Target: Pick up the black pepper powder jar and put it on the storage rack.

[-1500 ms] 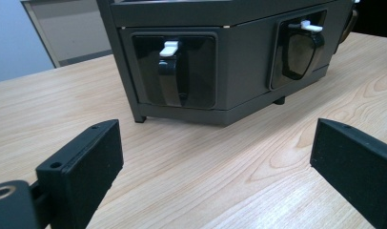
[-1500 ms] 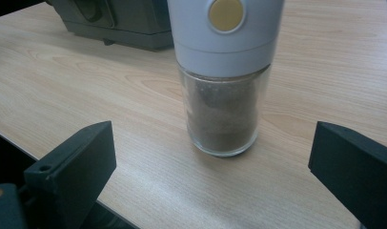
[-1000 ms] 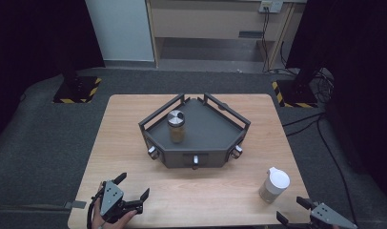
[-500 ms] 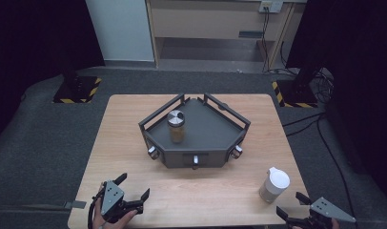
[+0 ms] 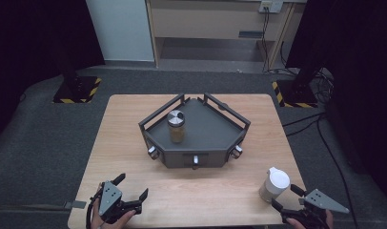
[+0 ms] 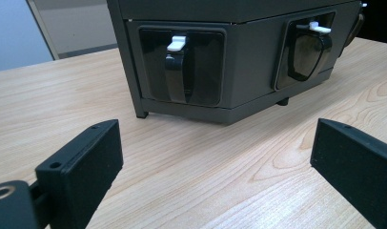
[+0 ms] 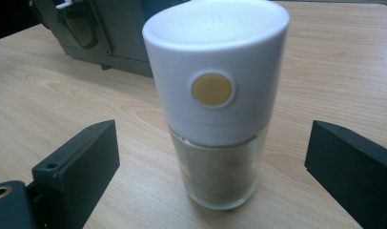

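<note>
A glass shaker with a white cap (image 5: 273,185) stands on the table near its front right corner. My right gripper (image 5: 284,197) sits just in front of it. In the right gripper view the shaker (image 7: 215,95) stands upright between the jaws of my right gripper (image 7: 210,164), with a gap on each side. These jaws have just been closing a little and the pads are not touching the glass. My left gripper (image 5: 132,186) rests open near the front left edge, empty. In its own view my left gripper (image 6: 215,157) faces the dark grey rack (image 6: 239,57).
The angular dark grey rack (image 5: 215,136) occupies the table's middle, with low rails and knobs along its front. A jar with a metal lid (image 5: 176,126) stands on its left part. Black latches with white tabs (image 6: 176,67) sit in the rack's front faces.
My right gripper has crept forward towards the white-capped shaker and now has it between its jaws. The left gripper has stayed put.
</note>
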Motion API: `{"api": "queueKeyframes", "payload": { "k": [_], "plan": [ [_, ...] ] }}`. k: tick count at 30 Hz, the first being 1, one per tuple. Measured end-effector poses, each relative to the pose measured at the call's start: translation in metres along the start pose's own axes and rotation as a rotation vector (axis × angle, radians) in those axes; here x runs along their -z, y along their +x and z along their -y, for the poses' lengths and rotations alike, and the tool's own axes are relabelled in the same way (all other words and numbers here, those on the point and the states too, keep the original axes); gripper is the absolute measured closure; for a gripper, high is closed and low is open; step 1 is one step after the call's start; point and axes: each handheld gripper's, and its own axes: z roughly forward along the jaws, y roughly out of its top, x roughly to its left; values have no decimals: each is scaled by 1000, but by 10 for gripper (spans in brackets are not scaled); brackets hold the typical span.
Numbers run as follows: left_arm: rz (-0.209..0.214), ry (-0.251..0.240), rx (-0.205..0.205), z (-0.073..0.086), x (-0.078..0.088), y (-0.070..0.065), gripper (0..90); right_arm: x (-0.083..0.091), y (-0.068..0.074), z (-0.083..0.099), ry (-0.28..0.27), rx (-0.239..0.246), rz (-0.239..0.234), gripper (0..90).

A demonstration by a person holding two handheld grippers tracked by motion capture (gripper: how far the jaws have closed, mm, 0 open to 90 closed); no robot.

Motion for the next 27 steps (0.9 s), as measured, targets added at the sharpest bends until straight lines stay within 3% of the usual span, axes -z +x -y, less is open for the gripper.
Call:
{"api": "queueKeyframes", "payload": {
  "k": [5, 14, 27],
  "plan": [
    [-1, 4, 0, 0, 0, 1, 26, -8, -1, -2, -13, -18, -8, 62],
    [-8, 3, 0, 1, 2, 0, 26, -17, 4, -4, -32, -16, 26, 89],
    [-19, 6, 5, 1, 3, 0, 30, -27, 8, -6, -39, -6, 34, 211]
  ]
}}
